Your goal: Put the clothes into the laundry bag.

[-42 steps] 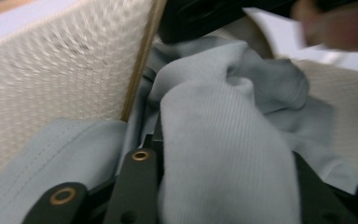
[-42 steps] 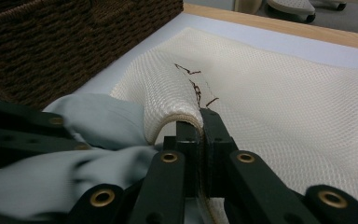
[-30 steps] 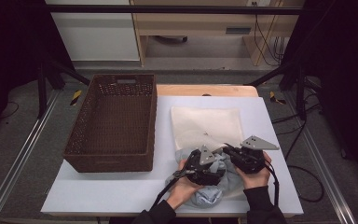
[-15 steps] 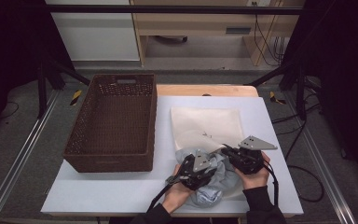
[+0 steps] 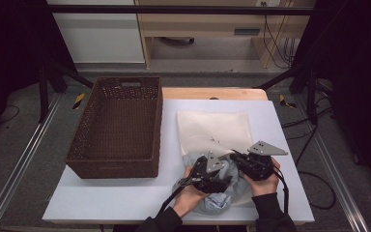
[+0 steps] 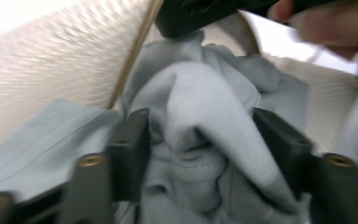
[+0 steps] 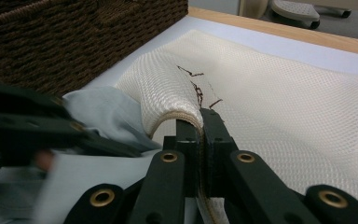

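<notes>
At nine o'clock on the white table you've got the brown wicker basket, coarse weave, rectangular, a handle slot in its far wall. Your left gripper sits at six o'clock with its jaws spread wide around a bunched fold of the pale blue-grey garment, soft ribbed knit, crumpled into a rounded heap. Just past it lies the cream mesh bag, fine honeycomb netting with a tan zipper edge and a thin dark thread on top. Your right gripper has its jaws pinched tight on that bag's rim, lifting it into a curved lip. The blue cloth lies right against that raised opening, crowding it.
</notes>
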Demonstrator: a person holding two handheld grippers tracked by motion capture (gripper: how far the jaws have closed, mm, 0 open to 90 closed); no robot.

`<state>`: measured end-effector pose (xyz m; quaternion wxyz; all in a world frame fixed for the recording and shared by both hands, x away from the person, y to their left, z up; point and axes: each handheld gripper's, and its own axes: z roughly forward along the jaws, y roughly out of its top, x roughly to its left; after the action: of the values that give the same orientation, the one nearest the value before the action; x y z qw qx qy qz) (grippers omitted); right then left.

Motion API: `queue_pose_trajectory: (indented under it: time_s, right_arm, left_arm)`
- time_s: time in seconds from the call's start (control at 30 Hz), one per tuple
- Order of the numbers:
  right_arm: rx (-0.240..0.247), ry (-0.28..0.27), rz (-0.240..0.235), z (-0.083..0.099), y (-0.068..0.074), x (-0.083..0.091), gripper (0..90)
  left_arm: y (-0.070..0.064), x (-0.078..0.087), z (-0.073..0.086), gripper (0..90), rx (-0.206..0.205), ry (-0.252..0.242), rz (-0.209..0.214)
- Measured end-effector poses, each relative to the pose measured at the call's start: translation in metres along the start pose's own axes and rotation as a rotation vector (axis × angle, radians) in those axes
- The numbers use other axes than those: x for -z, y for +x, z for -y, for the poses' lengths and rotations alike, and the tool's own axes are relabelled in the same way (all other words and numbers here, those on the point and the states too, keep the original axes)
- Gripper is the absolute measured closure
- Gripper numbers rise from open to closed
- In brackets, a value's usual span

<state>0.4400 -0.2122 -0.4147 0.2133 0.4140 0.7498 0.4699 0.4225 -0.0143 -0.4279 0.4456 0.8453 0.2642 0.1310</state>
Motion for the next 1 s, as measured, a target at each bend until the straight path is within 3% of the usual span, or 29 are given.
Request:
queue_pose_trajectory:
  time_s: [0.1, 0.2, 0.33, 0.43, 0.63, 0.7, 0.83, 1.0]
  right_arm:
    - [0.006, -0.005, 0.006, -0.001, 0.0, 0.001, 87.3]
    - [0.008, -0.001, 0.006, 0.0, 0.001, 0.0, 87.3]
    - [0.02, 0.005, 0.007, 0.0, 0.002, -0.001, 87.3]
    - [0.022, 0.019, 0.008, 0.0, 0.003, -0.003, 87.3]
    - [0.026, 0.024, 0.009, 0.001, 0.004, -0.004, 87.5]
    - [0.032, 0.021, 0.009, 0.001, 0.004, -0.003, 87.5]
    - [0.016, 0.004, 0.008, -0.001, 0.002, -0.001, 87.6]
    - [0.014, -0.007, 0.01, -0.002, 0.002, 0.002, 87.6]
  left_arm:
    - [0.002, 0.021, 0.001, 30.6, -0.038, -0.02, -0.033]
    - [0.013, 0.023, 0.007, 26.7, -0.045, 0.006, -0.073]
    - [0.029, 0.002, 0.02, 21.7, 0.032, 0.07, -0.064]
    - [0.034, -0.005, 0.027, 22.5, 0.073, 0.07, -0.049]
    - [0.032, 0.002, 0.027, 67.1, 0.075, 0.073, -0.038]
    - [0.028, 0.007, 0.026, 69.1, 0.067, 0.056, -0.042]
    - [0.009, 0.019, 0.017, 71.2, 0.025, -0.01, -0.003]
    - [-0.006, 0.007, 0.005, 70.9, -0.014, -0.007, 0.001]
